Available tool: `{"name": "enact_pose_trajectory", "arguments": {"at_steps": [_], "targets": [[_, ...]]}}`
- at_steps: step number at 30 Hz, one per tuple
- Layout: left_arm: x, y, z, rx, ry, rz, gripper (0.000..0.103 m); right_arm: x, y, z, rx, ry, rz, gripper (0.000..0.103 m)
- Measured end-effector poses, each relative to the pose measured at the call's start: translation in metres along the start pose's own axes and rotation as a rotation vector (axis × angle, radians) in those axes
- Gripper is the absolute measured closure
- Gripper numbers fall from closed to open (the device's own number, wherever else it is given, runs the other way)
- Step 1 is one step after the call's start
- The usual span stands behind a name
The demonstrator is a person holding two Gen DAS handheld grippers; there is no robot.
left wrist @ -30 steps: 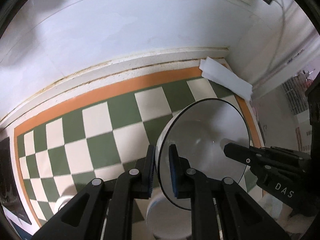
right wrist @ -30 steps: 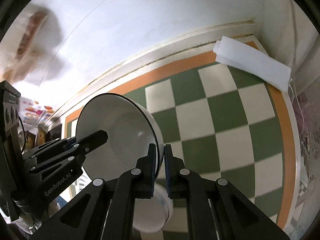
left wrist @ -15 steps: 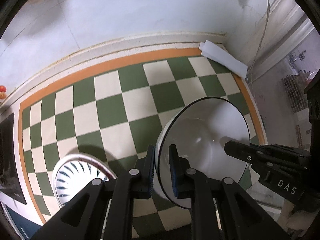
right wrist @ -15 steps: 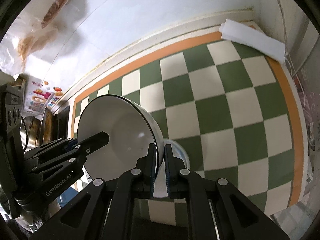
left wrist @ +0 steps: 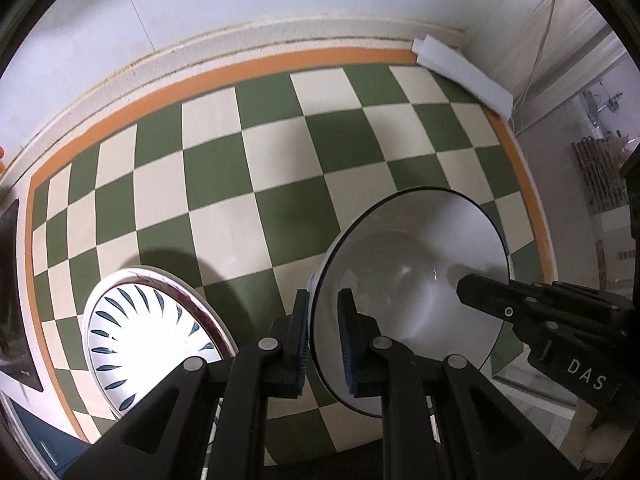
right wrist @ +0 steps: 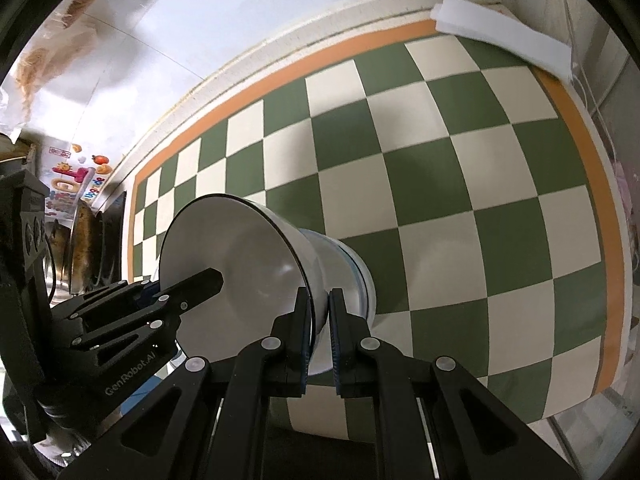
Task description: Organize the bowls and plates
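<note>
A white bowl (left wrist: 408, 280) with a thin black rim is held on its side above the green-and-cream checkered table. My left gripper (left wrist: 323, 340) is shut on the bowl's rim, one finger inside and one outside. My right gripper (right wrist: 320, 332) is shut on the opposite rim of the same bowl (right wrist: 240, 272). Each gripper shows in the other's view, at the far side of the bowl. A white plate (left wrist: 148, 340) with dark blue leaf marks and a dark red rim lies flat on the table, left of the left gripper.
The checkered mat (left wrist: 280, 184) has an orange border and ends at a white wall. A folded white cloth (left wrist: 464, 72) lies in the far right corner beside a hanging cable (left wrist: 540, 48). A dark stove edge (left wrist: 12, 280) and pans (right wrist: 84, 248) are at the left.
Both grippers have risen and pulled back with the bowl in them, so more of the mat shows. The patterned plate has come fully into the left wrist view.
</note>
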State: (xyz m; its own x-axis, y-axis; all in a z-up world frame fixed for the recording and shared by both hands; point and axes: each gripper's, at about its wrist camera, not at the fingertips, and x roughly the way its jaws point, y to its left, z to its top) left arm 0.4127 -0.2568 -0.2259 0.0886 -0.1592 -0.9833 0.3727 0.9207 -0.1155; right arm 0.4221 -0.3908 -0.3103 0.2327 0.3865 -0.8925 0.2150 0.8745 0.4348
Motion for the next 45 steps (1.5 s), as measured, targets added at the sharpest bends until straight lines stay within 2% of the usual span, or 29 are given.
{"name": "enact_pose_trajectory", "arguments": {"at_steps": [15, 20, 28, 34, 45], "targets": [[0.031, 0.002, -0.003, 0.001, 0.069, 0.024, 0.091, 0.035, -0.009, 0.000, 0.019, 0.069, -0.007, 0.093], [0.033, 0.000, -0.003, 0.009, 0.065, 0.043, 0.091, 0.042, -0.010, 0.003, 0.021, 0.088, -0.011, 0.092], [0.035, -0.003, -0.003, 0.017, 0.080, 0.065, 0.091, 0.045, -0.011, 0.006, 0.032, 0.105, -0.011, 0.092], [0.040, -0.001, -0.007, 0.014, 0.102, 0.065, 0.091, 0.043, -0.008, 0.007, 0.024, 0.105, -0.030, 0.088], [0.040, 0.000, -0.007, -0.003, 0.111, 0.057, 0.090, 0.040, -0.010, 0.006, 0.048, 0.104, -0.043, 0.087]]}}
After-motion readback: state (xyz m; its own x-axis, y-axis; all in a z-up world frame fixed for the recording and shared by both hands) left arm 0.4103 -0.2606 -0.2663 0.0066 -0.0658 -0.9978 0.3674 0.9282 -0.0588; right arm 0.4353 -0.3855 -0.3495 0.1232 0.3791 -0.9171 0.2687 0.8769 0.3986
